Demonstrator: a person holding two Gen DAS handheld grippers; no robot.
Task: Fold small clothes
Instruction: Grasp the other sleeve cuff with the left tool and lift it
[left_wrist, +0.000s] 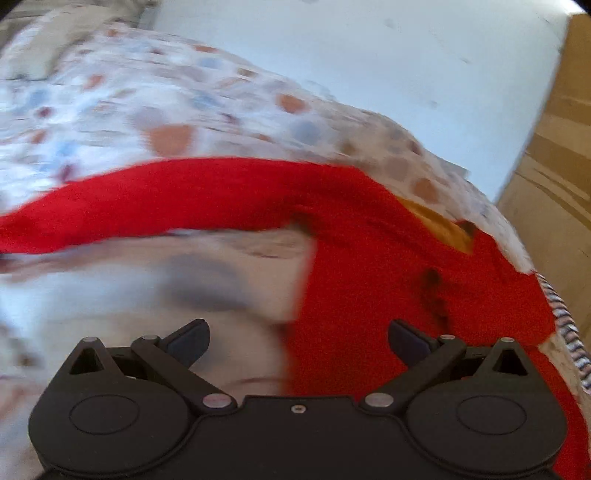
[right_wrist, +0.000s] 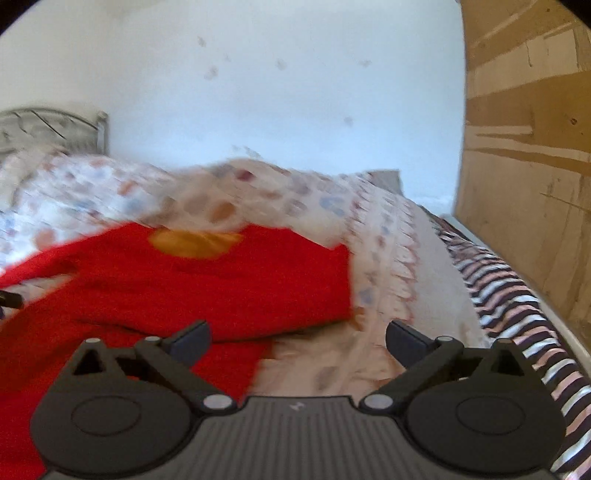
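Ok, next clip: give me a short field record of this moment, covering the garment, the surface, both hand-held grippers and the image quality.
garment: red top with an orange neck lining, spread out, one sleeve stretched sideways
surface: bed with a patterned bedspread
left hand-held gripper: open, empty, above the garment's edge
right hand-held gripper: open, empty, at the garment's lower corner
surroundings: white wall, wooden panel, striped fabric at the bed's edge
image quality: motion blur in both views

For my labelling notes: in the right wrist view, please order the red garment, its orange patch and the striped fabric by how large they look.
1. red garment, largest.
2. striped fabric, smaller, though it continues out of the picture.
3. orange patch, smallest.
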